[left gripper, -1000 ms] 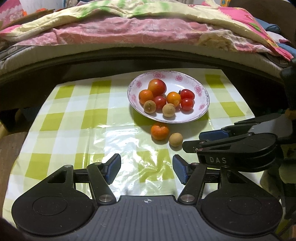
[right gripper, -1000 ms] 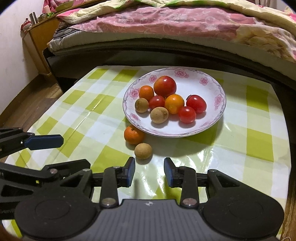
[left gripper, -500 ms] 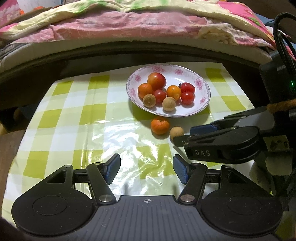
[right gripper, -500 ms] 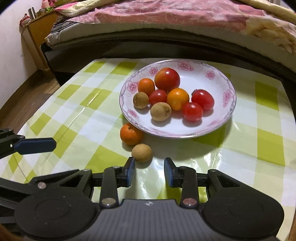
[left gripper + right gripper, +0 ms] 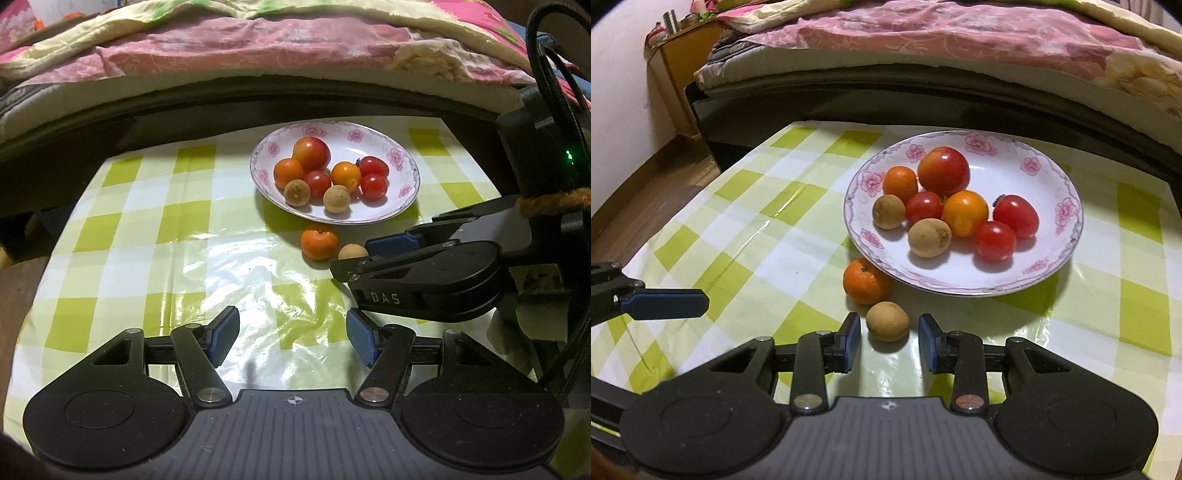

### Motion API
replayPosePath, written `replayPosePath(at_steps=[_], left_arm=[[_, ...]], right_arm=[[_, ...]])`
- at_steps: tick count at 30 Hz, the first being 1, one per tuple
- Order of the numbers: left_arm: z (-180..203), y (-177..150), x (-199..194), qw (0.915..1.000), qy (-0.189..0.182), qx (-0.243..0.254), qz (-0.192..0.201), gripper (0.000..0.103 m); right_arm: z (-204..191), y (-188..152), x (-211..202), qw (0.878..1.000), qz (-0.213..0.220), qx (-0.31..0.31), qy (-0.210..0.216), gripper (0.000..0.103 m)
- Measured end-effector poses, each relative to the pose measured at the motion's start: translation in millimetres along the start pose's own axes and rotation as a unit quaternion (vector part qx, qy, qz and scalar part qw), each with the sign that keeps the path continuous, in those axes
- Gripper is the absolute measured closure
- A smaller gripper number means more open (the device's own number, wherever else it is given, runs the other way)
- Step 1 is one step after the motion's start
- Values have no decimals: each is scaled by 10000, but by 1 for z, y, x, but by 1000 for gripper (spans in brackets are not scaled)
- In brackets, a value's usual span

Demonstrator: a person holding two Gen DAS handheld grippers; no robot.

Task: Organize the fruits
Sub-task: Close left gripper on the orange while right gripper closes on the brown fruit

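Note:
A white floral plate [image 5: 1049,177] [image 5: 369,136] holds several tomatoes, small oranges and brown longans. On the checked cloth in front of it lie a loose orange [image 5: 866,281] [image 5: 319,242] and a brown longan [image 5: 887,320] [image 5: 351,252]. My right gripper [image 5: 889,343] is open, its blue pads on either side of the longan, not touching it. My left gripper [image 5: 293,338] is open and empty over the cloth, nearer than the fruit. The right gripper shows from the side in the left wrist view [image 5: 373,254].
The green-and-white checked cloth [image 5: 155,229] covers a small table. A bed with pink quilts [image 5: 960,33] runs along the far side. A wooden nightstand [image 5: 679,74] and floor lie to the left. One left gripper finger [image 5: 665,303] shows at the left edge.
My right gripper has moved forward and down, so the loose longan now sits between its open pads. The left gripper has drawn back slightly.

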State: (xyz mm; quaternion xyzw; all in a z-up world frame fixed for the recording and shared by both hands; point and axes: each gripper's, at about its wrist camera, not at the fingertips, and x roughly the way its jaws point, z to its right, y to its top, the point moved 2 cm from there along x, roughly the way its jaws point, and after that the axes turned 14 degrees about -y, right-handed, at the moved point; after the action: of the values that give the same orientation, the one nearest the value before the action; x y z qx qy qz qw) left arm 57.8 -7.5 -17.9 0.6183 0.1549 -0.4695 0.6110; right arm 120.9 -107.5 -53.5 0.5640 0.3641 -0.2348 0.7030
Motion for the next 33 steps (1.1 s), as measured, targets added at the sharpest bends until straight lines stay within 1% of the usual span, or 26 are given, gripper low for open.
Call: replayPosePath(at_steps=[2, 4, 5, 11, 19, 25, 33], left_arm=[[0, 0, 1, 10000, -7, 4, -7, 32], [0, 0, 1, 10000, -17, 19, -10, 31], [0, 0, 1, 10000, -17, 36, -16, 31], [0, 0, 3, 10000, 3, 90, -43, 31], [1, 2, 9, 9998, 44, 175, -87, 31], [3, 7, 20, 9995, 101, 289, -88, 31], [4, 20, 42, 9995, -15, 304, 23, 31]], right_arm=[[-3, 0, -1, 9999, 28, -93, -63, 66], [-5, 0, -2, 9998, 42, -165, -87, 70], [-6, 0, -2, 9997, 44, -199, -101, 74], [-6, -1, -4, 9996, -4, -258, -126, 74], [9, -2, -17, 9998, 40, -118, -145, 74], [26, -9, -23, 9998, -44, 30, -175, 74], [43, -20, -26, 9994, -174, 244, -150, 74]])
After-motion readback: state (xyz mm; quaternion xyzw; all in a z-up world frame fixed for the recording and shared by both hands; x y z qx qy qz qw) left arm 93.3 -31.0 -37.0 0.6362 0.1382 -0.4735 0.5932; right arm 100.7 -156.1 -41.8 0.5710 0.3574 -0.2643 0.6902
